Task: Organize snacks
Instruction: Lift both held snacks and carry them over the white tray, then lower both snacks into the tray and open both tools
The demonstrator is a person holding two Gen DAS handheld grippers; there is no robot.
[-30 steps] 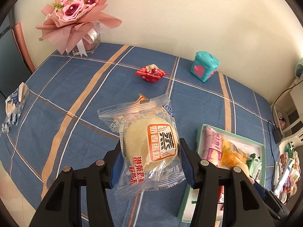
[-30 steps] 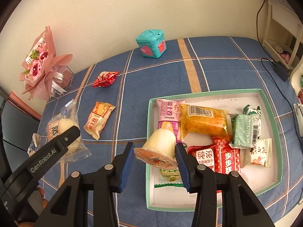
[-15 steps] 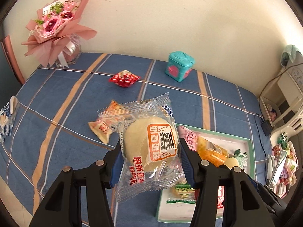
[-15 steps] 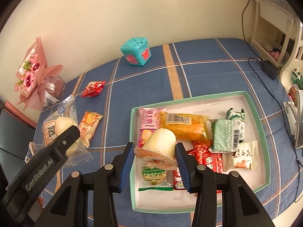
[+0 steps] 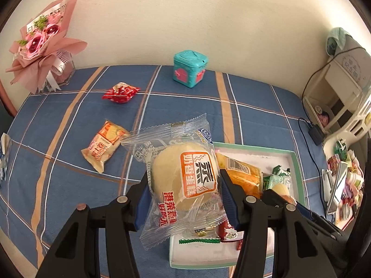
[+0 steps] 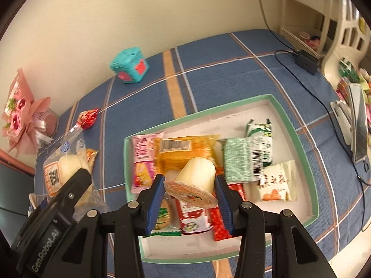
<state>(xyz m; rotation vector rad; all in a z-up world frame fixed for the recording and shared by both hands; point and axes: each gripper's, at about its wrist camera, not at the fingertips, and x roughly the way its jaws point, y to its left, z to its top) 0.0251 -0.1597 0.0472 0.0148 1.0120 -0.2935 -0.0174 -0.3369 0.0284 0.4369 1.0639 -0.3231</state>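
Note:
My left gripper (image 5: pixel 184 186) is shut on a clear-wrapped steamed cake (image 5: pixel 183 176), held in the air over the left edge of the green-rimmed white tray (image 5: pixel 295 162). My right gripper (image 6: pixel 189 191) is shut on a pale jelly cup (image 6: pixel 196 176) with an orange lid, above the tray (image 6: pixel 299 139), which holds several snack packets. The left gripper (image 6: pixel 69 185) and its cake (image 6: pixel 65 171) show at the left of the right wrist view. An orange snack packet (image 5: pixel 104 146) and a red wrapped candy (image 5: pixel 120 91) lie on the blue plaid cloth.
A teal toy box (image 5: pixel 189 70) stands by the wall. A pink bouquet (image 5: pixel 44 44) stands at the far left corner. A blue-white packet (image 5: pixel 4 153) lies at the left edge. A black cable and adapter (image 6: pixel 306 61) lie right of the tray, beside white furniture (image 6: pixel 336 34).
Both grippers have carried their loads to the right. The tray has come further under the left gripper's cake, and the jelly cup has moved further in over the tray. Both grips are unchanged.

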